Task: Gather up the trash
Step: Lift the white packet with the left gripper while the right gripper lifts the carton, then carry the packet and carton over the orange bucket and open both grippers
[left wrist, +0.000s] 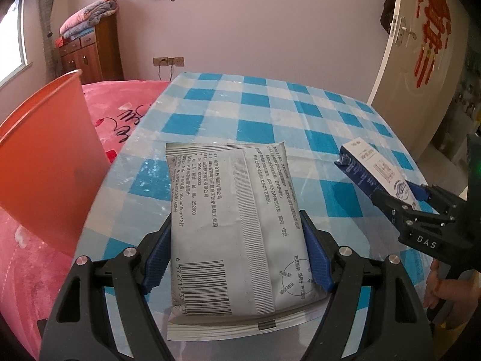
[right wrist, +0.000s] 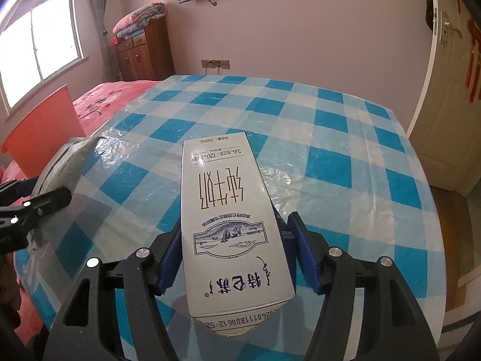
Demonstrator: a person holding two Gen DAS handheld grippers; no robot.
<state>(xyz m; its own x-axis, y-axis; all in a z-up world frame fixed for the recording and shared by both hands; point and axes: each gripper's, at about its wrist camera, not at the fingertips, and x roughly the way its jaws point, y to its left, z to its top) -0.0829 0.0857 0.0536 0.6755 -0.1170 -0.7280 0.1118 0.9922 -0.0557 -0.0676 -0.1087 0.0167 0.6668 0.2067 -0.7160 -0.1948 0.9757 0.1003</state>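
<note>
Left claw clamping grey packet above checked bench; I'm judging orange bin at left as drop target, so carrying packet well past rim before letting go. Pink bed lying behind.

Right claw gripping milk carton over same bench; I'm holding carton level. Window, wooden cabinet showing beyond.

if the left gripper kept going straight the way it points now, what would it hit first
Probably the blue and white checked tablecloth: the left gripper, shut on the grey wipes packet, points down over it. The orange plastic bin sits off to its left.
</note>
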